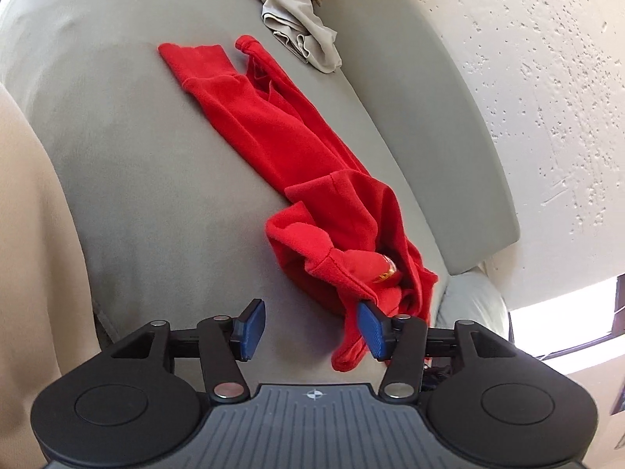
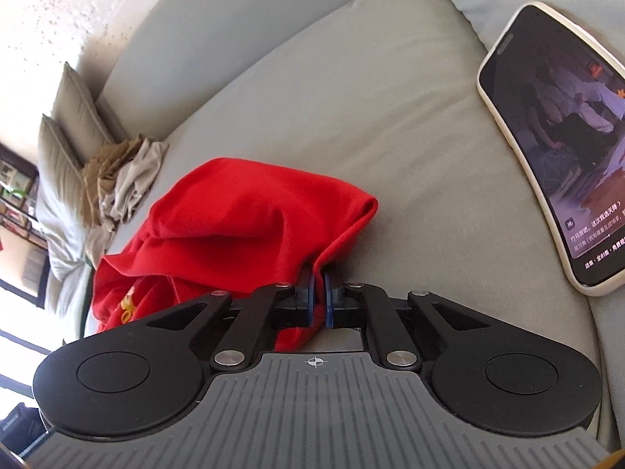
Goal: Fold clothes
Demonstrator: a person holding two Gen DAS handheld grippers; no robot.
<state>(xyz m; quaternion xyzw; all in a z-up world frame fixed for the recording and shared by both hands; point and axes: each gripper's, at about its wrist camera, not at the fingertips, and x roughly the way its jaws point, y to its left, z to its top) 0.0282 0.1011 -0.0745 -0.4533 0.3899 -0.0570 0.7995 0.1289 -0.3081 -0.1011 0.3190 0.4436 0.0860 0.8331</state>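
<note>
A red garment (image 1: 281,133) lies stretched along the grey sofa seat (image 1: 148,179), bunched at its near end. My left gripper (image 1: 312,328) is open just above the seat; its right finger touches the garment's near hem, and nothing sits between the pads. In the right wrist view the same red garment (image 2: 242,219) is piled in front of my right gripper (image 2: 319,293), which is shut on a fold of its edge. A yellow print shows on the cloth at lower left.
A heap of beige and tan clothes (image 1: 300,27) lies at the far end of the seat, also in the right wrist view (image 2: 121,183). A phone (image 2: 558,140) with a lit screen lies on the cushion to the right. Cushions (image 2: 66,125) lean by the wall.
</note>
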